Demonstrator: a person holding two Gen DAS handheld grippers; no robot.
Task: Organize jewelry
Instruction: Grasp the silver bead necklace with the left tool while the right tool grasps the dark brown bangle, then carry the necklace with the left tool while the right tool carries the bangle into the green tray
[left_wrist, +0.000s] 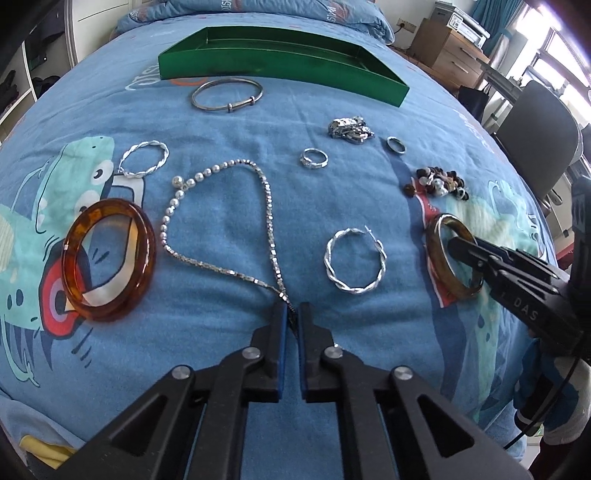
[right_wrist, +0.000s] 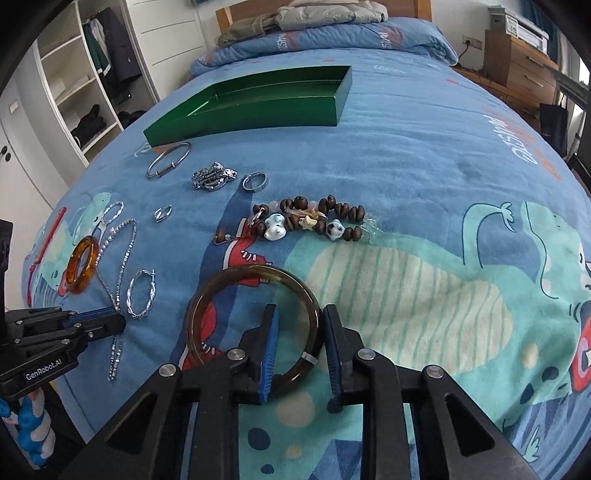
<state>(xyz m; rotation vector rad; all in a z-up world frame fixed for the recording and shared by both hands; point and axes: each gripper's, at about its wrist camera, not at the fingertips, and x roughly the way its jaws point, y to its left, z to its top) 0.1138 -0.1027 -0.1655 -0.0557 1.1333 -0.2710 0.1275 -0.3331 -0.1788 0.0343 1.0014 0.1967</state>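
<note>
Jewelry lies spread on a blue bedspread. My left gripper (left_wrist: 292, 314) is shut on the end of a silver chain necklace (left_wrist: 221, 225), which also shows in the right wrist view (right_wrist: 123, 251). My right gripper (right_wrist: 300, 321) is open, its jaws straddling the rim of a dark amber bangle (right_wrist: 221, 284), seen too in the left wrist view (left_wrist: 439, 258). An empty green tray (left_wrist: 280, 55) sits at the far side of the bed, and also shows in the right wrist view (right_wrist: 258, 107).
An orange bangle (left_wrist: 107, 258), two twisted silver hoops (left_wrist: 354, 258) (left_wrist: 146, 157), a plain silver bangle (left_wrist: 227, 94), two rings (left_wrist: 314, 158) (left_wrist: 396, 144), a silver clump (left_wrist: 349, 127) and a brown bead bracelet (right_wrist: 306, 218) lie around. Pillows, a wardrobe and a wooden cabinet surround the bed.
</note>
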